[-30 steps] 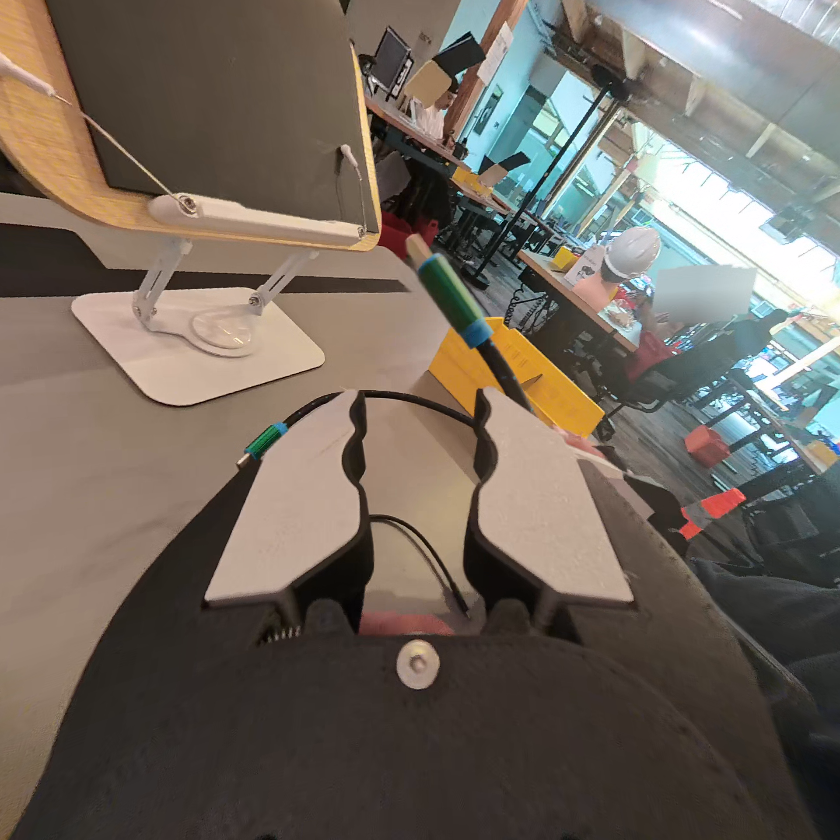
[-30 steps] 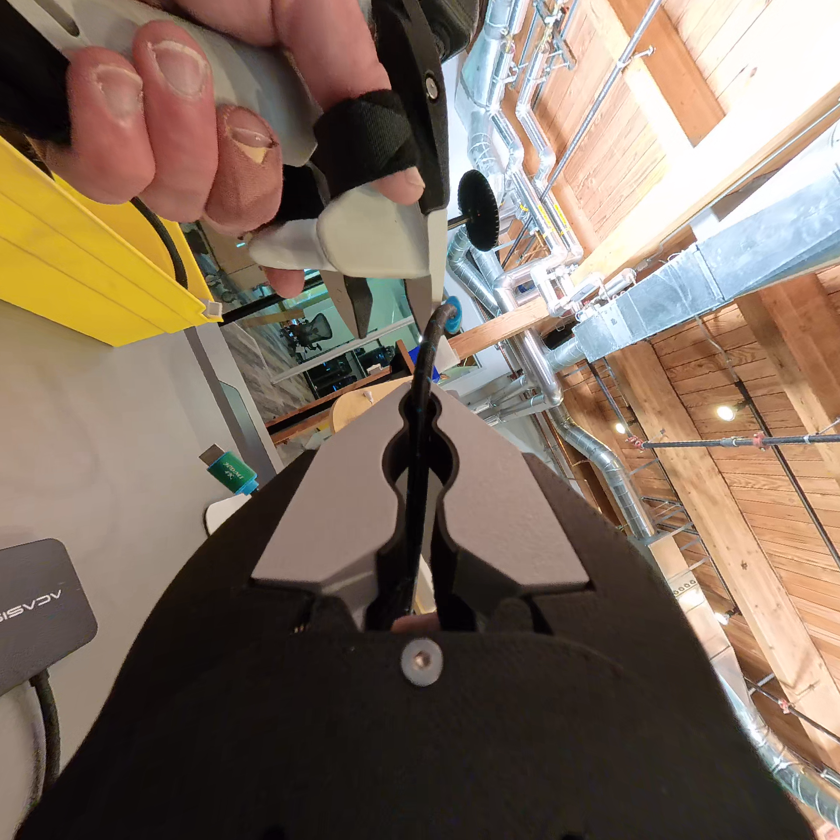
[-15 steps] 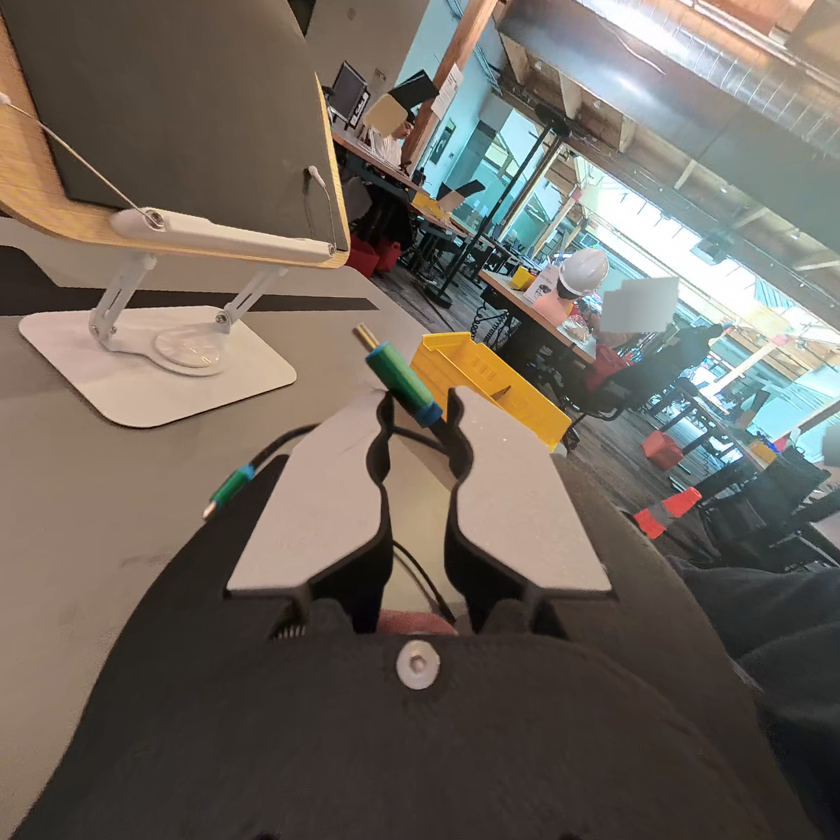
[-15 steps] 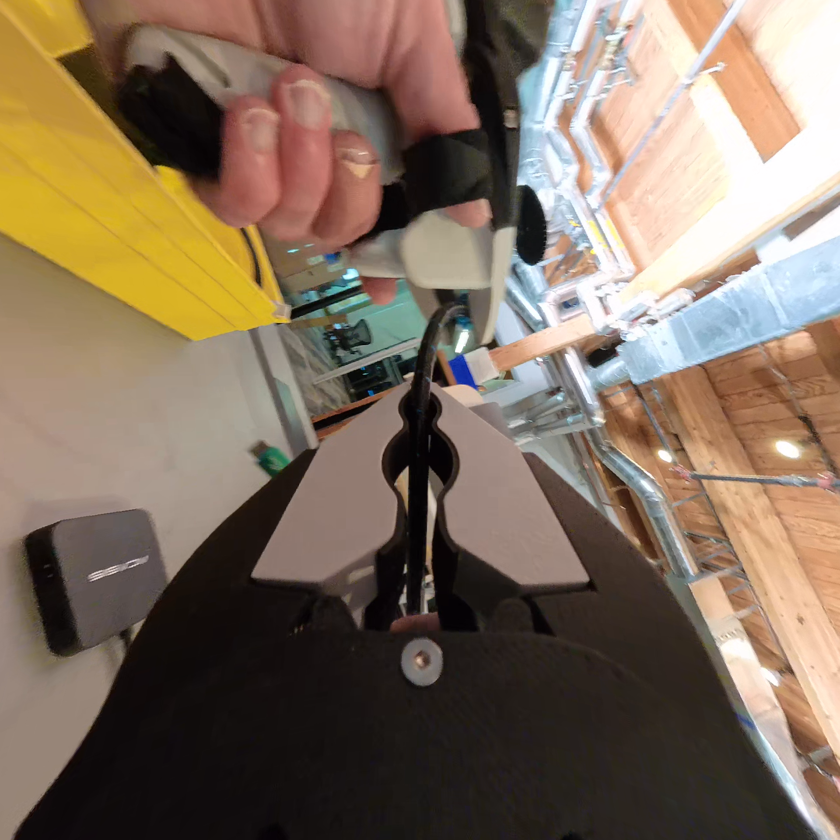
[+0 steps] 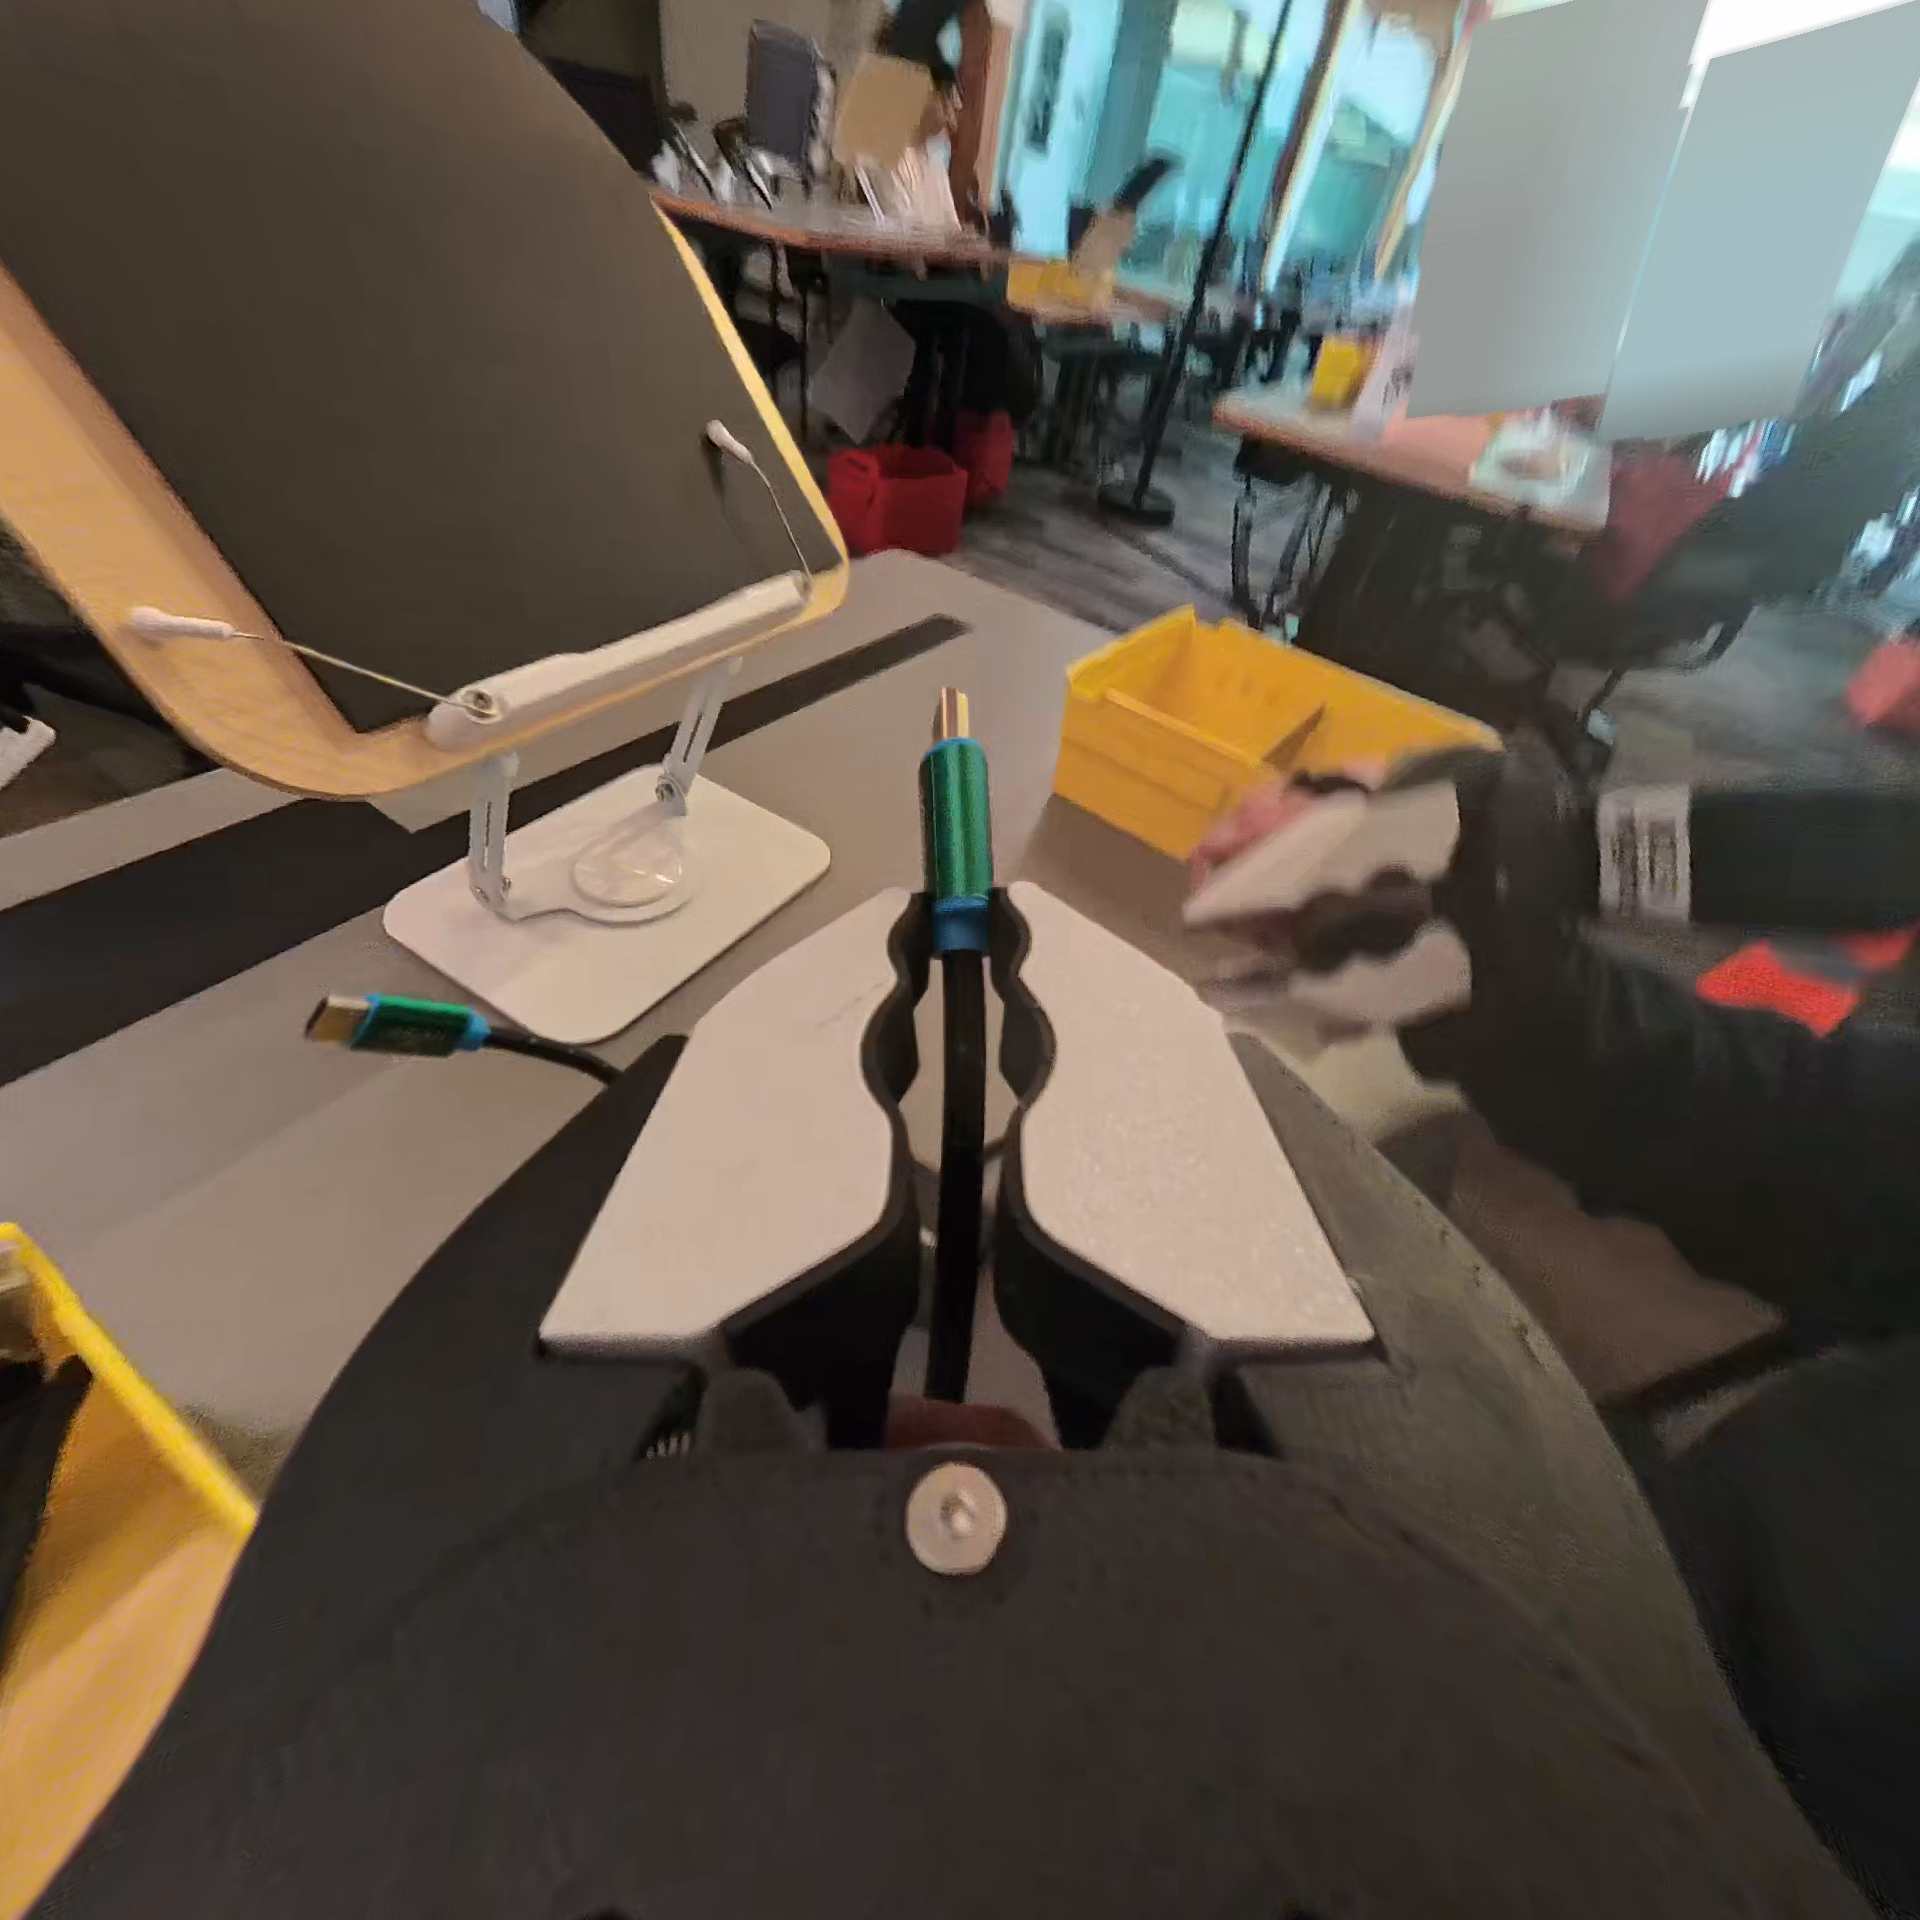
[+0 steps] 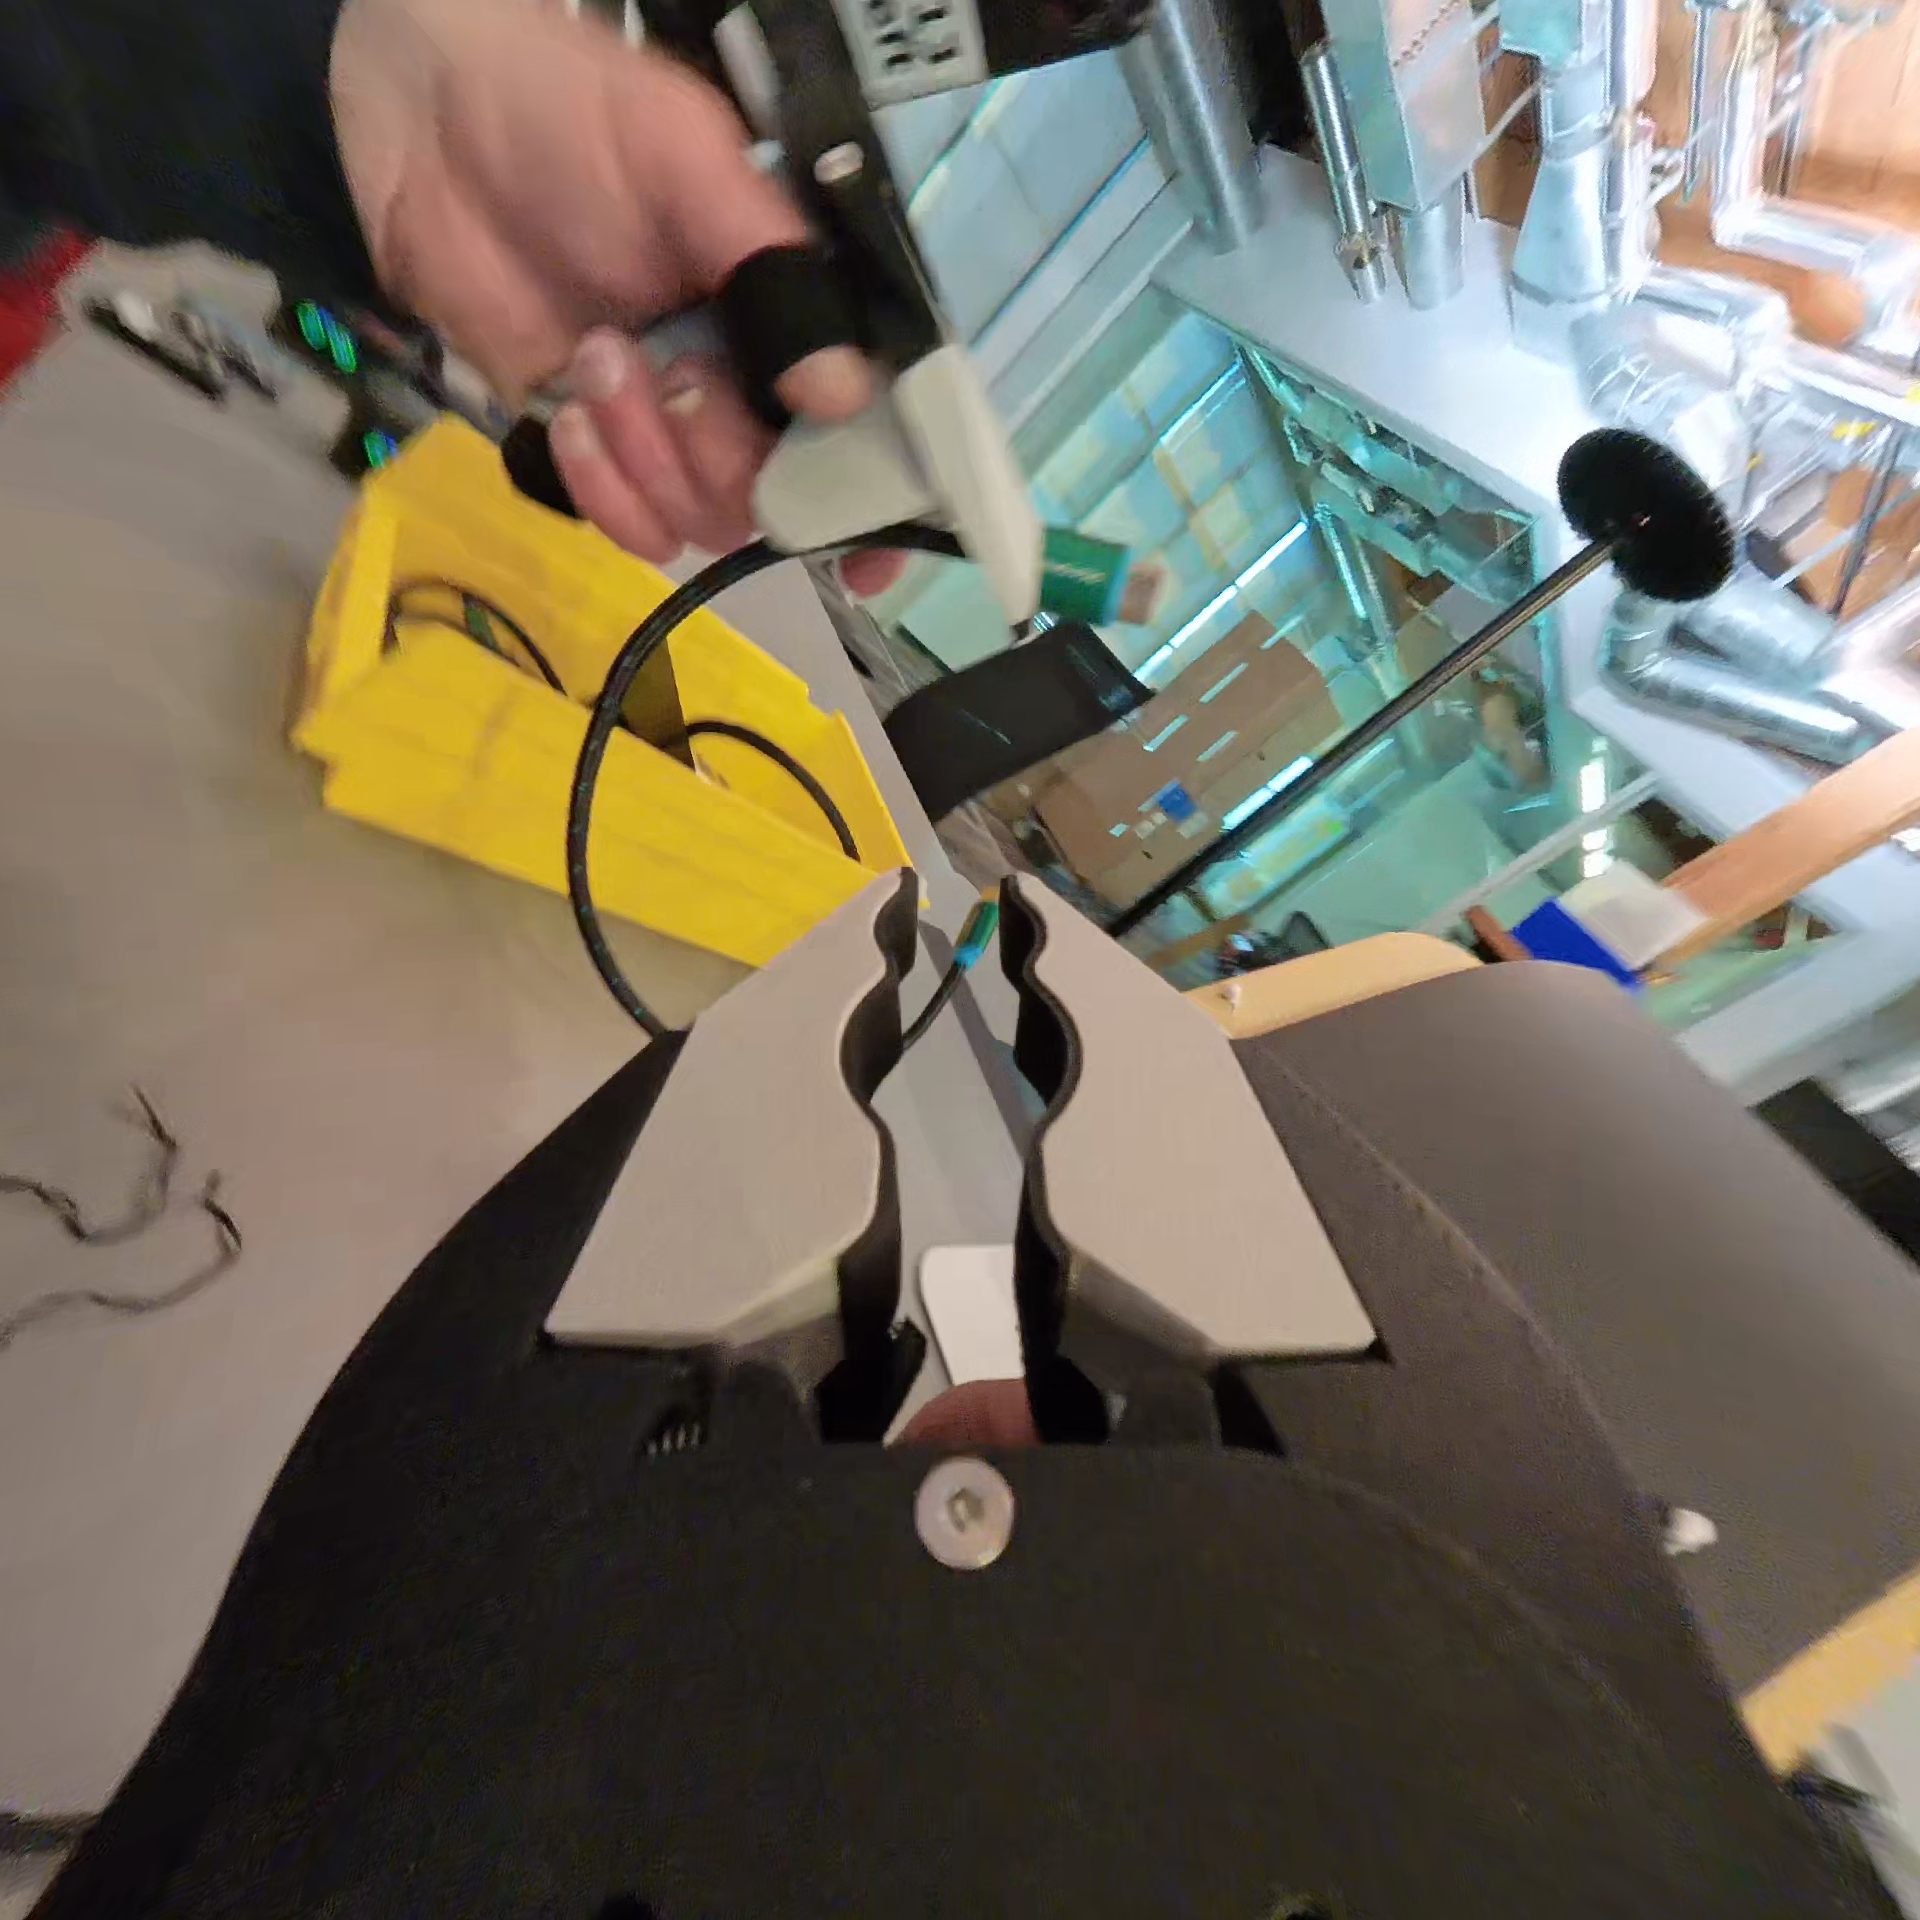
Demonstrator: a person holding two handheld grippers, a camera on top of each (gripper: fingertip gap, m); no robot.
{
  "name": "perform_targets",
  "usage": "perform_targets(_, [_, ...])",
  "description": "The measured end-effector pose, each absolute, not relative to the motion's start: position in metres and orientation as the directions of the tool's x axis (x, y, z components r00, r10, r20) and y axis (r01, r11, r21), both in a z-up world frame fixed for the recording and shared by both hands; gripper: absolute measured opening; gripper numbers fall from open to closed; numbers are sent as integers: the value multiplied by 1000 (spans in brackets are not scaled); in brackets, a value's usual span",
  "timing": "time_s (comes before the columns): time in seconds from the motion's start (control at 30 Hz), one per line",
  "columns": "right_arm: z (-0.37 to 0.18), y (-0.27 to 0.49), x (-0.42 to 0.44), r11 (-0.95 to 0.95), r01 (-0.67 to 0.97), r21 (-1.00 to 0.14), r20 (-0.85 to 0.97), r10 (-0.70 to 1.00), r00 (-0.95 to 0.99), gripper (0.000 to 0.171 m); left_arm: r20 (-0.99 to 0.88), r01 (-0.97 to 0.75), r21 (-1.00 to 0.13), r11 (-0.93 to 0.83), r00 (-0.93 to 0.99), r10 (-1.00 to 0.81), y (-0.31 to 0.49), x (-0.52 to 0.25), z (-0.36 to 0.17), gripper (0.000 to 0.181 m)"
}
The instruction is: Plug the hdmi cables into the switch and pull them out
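The left gripper point(image 5: 958, 914) has its two pale grey fingers point(image 5: 769, 1153) pinching a black HDMI cable point(image 5: 951, 1164) just behind the plug, so the green metal plug with a blue collar point(image 5: 956, 821) sticks straight out past the fingertips toward twelve o'clock in the left wrist view, its gold tip leading. The cable's long axis runs in line with the fingers, which is what the coming move seems to turn on: as I judge it, the plug must be carried tip-first to a port on the switch, and no switch shows in either view, so I cannot tell which way it lies from the plug. A second green-and-blue plug point(image 5: 400, 1023) lies flat on the grey bench point(image 5: 208, 1226) at about nine o'clock from the left fingertips, well apart, pointing left, in front of the white tablet stand point(image 5: 613, 894). A yellow plastic bin point(image 5: 1195, 758) sits at about one o'clock. The right gripper point(image 6: 958, 920) holds its fingers point(image 6: 748, 1174) spread, gripping nothing; the black cable only passes behind the gap, looping up from near a yellow bin point(image 6: 582, 790) to the left gripper at eleven o'clock in the right wrist view, held by a person's hand point(image 6: 582, 260). The left gripper is plainly the one placed to do the plugging.
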State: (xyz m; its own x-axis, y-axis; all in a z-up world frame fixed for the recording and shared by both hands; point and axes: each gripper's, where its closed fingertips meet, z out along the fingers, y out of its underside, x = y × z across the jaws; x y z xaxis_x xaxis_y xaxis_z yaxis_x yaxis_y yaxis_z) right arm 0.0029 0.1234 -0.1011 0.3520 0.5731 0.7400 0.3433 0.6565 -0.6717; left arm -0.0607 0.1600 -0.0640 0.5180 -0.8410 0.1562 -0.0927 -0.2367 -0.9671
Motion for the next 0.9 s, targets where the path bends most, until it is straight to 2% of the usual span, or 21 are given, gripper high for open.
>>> perform_targets(0.1, [-75, 127, 1, 576, 206, -791, 607, 696, 383, 15, 3, -277, -947, -165, 503, -864, 149, -57, -72, 11])
perform_targets(0.17, [-66, 126, -10, 508, 144, -849, 524, 777, 349, 23, -58, -376, -916, -139, 466, -883, 142, -53, -81, 10])
perform_targets(0.37, [-69, 120, -40, 258, 41, -965, 261, 948, 184, 27, -130, -523, -849, -77, 349, -928, 126, -42, -111, 10])
perform_targets(0.4, [-71, 119, -42, 228, 37, -973, 231, 960, 156, 24, -142, -540, -839, -64, 331, -933, 124, -41, -114, 10])
perform_targets(0.47, [-77, 111, -45, 196, 35, -980, 198, 977, 84, 3, -161, -563, -825, -48, 315, -935, 122, -40, -118, 10])
perform_targets(0.5, [-81, 108, -46, 178, 40, -983, 180, 982, 53, 2, -161, -567, -822, -39, 298, -941, 120, -39, -119, 10])
perform_targets(0.57, [-86, 105, -46, 164, 59, -985, 165, 986, 17, 5, -171, -590, -807, -22, 269, -948, 116, -40, -123, 10])
perform_targets(0.73, [-97, 100, -43, 230, 141, -963, 229, 973, -19, 29, -167, -620, -784, -8, 224, -960, 110, -40, -131, 10])
perform_targets(0.8, [-100, 108, -39, 274, 178, -945, 282, 959, 17, 24, -159, -615, -788, 7, 193, -968, 104, -38, -130, 10])
perform_targets(0.9, [-108, 101, -40, 293, 203, -934, 293, 956, -34, 10, -172, -626, -779, 23, 179, -969, 101, -37, -130, 10])
